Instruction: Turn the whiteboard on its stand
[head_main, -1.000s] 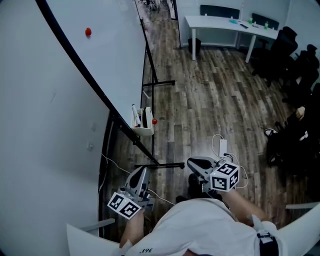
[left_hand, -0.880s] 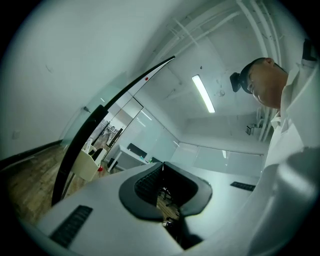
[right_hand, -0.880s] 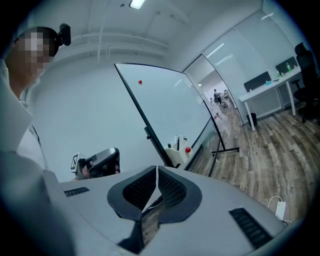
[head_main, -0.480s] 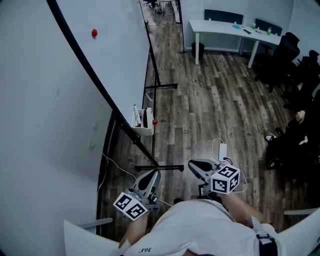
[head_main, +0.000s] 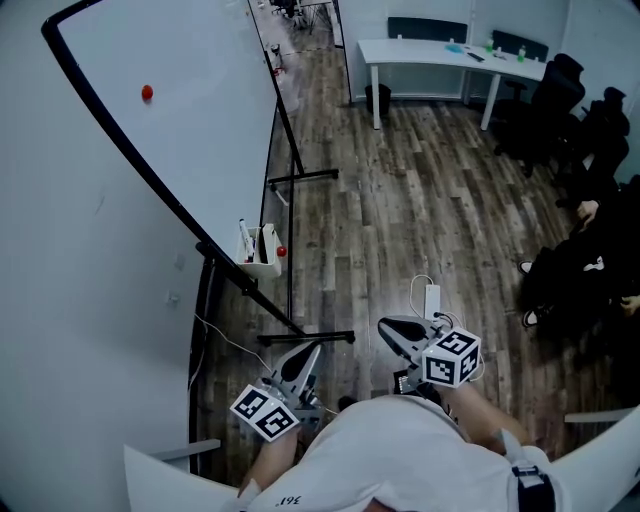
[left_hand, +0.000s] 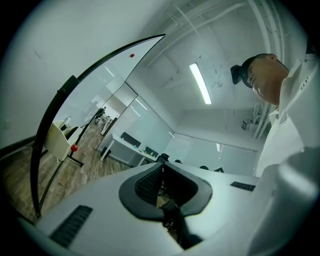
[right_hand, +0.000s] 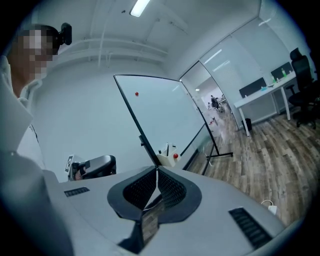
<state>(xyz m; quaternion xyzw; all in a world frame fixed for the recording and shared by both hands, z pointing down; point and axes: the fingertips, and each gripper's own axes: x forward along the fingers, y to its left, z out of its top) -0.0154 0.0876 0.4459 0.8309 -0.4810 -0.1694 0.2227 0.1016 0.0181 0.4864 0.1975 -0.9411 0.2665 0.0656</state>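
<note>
Your whiteboard (head_main: 200, 110) has a smooth, glossy white face; its stand (head_main: 310, 337) looks like thin black metal tube; the floor (head_main: 420, 210) under you is matt, grained wood.

Held low and close before the torso, left gripper (head_main: 308, 355) and right gripper (head_main: 390, 328) sit side by side, pointing forward, jaws pressed together.
</note>
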